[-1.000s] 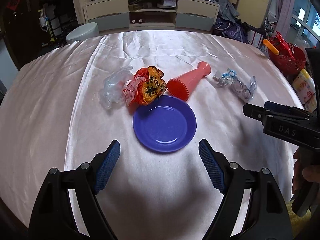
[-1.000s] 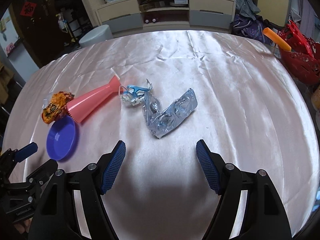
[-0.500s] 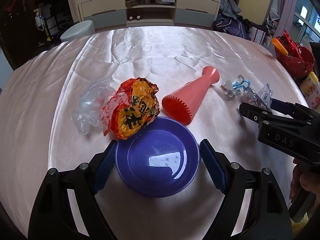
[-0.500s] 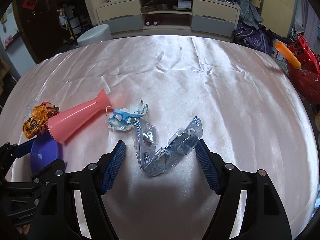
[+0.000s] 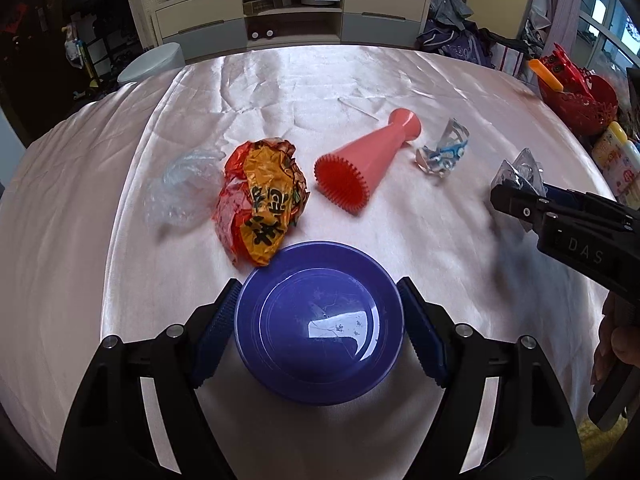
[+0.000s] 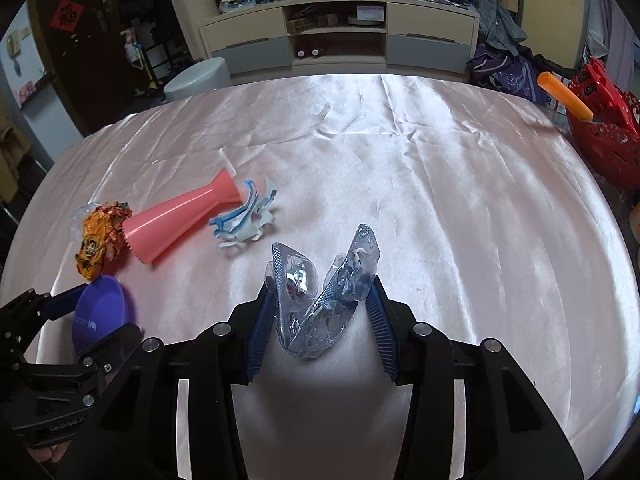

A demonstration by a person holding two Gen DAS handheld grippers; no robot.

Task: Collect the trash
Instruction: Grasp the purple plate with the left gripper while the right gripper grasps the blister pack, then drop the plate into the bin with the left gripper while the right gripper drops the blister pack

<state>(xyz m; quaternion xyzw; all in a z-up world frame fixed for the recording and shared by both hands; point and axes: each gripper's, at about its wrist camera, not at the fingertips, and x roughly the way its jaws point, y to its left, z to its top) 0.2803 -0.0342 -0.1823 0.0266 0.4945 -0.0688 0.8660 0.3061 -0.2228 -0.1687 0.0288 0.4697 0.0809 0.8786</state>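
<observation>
Closing my right gripper (image 6: 320, 320) on the clear blister pack (image 6: 320, 304), pads now touching it; left gripper (image 5: 320, 328), wide, now straddles the purple plate (image 5: 320, 324) at lower centre.

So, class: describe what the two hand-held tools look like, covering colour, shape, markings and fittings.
Each tool, left and right, is a black plastic frame that forks into two angled arms. Each arm ends in a blue finger with a ribbed pad, and silver round bolts sit at the pivots. Seen from the side, the right one carries raised "DAS" lettering. No cables or sleeves show.
</observation>
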